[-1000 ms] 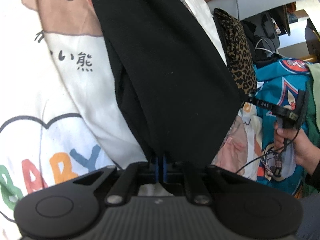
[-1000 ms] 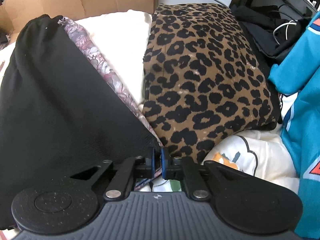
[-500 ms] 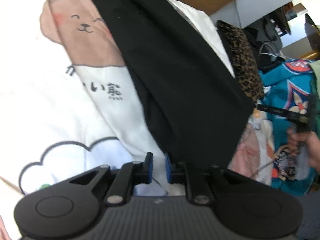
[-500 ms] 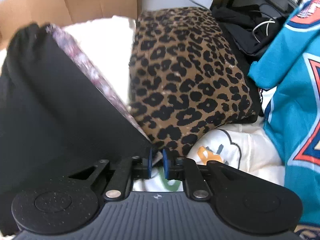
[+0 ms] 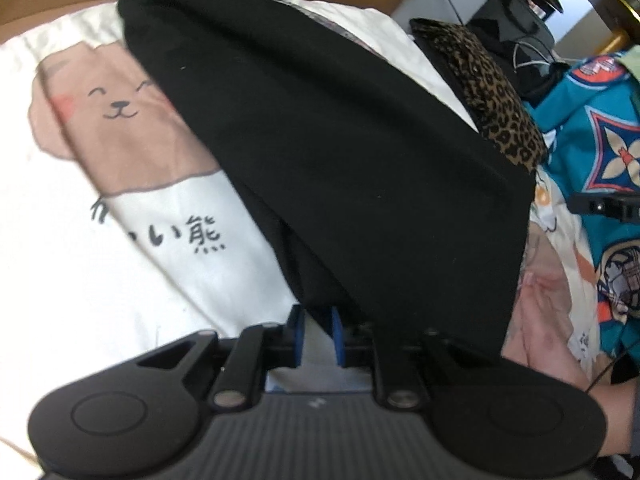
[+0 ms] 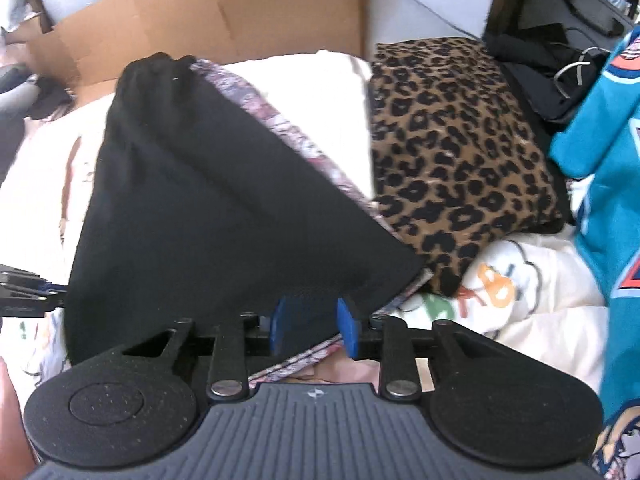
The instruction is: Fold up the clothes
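A folded black garment (image 5: 360, 152) lies on the white bear-print bedding (image 5: 120, 160), with a floral patterned edge (image 6: 296, 132) along its far side. My left gripper (image 5: 317, 334) hovers at the garment's near edge. Its jaws are opening and only pale fabric shows in the gap. My right gripper (image 6: 312, 326) stands over the corner of the black garment (image 6: 208, 200). Its jaws are also opening, and the black cloth lies loose below its pads without being pinched. The right gripper (image 5: 600, 204) also shows at the right of the left wrist view.
A folded leopard-print garment (image 6: 452, 152) sits to the right of a white folded cloth (image 6: 320, 104). A teal printed jersey (image 6: 600, 160) lies at the far right. A cardboard box (image 6: 200, 12) stands behind, and dark gear with cables (image 6: 560, 60) is at the back right.
Both grippers were shut on the black garment's edge and have let it go as their jaws spread. The right gripper has pulled back and up. The left view has rolled.
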Demonstrator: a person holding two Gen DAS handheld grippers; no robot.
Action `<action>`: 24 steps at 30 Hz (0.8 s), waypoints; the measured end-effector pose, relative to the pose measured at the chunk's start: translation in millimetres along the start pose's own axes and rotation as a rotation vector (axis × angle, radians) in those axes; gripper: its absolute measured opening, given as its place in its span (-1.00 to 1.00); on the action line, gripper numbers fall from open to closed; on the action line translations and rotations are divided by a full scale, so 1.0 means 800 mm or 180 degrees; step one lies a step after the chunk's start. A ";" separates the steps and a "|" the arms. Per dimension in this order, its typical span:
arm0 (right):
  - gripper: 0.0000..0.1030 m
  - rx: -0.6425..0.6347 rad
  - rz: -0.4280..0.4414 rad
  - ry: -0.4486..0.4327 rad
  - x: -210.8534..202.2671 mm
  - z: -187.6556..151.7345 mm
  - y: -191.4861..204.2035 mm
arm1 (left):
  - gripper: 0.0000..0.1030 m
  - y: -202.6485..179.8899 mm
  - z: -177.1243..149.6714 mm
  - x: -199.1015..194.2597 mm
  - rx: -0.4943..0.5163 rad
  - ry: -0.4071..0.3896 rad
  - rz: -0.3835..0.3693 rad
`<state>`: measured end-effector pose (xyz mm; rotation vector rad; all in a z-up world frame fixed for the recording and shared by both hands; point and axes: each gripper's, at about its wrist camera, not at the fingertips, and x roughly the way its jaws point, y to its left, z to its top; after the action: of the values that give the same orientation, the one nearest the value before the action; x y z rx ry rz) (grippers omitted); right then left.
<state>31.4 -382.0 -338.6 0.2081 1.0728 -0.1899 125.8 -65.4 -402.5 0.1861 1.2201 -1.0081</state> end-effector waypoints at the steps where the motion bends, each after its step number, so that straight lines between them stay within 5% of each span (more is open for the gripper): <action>1: -0.31 -0.0033 0.0055 0.0034 0.003 0.000 0.003 | -0.59 -0.001 0.000 -0.001 0.0010 -0.0011 -0.0025; 4: -0.31 -0.0231 0.0067 0.0051 0.010 -0.002 0.017 | -0.32 -0.001 -0.005 -0.004 0.0024 0.0010 -0.0023; 13: -0.30 -0.0520 0.0249 0.0220 0.048 -0.007 0.040 | -0.33 0.021 -0.005 -0.008 -0.0228 -0.0150 -0.0096; 20: -0.29 -0.0756 0.0352 0.0244 0.058 -0.005 0.062 | -0.90 0.020 -0.001 -0.005 -0.0176 -0.0146 -0.0102; 24: -0.29 -0.0955 0.0529 0.0241 0.066 -0.002 0.077 | -0.95 0.026 -0.006 -0.010 -0.0336 -0.0052 -0.0127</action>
<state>70.0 -324.8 -381.1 0.0338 1.1389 0.1294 137.3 -46.5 -405.6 0.0712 1.2630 -0.9753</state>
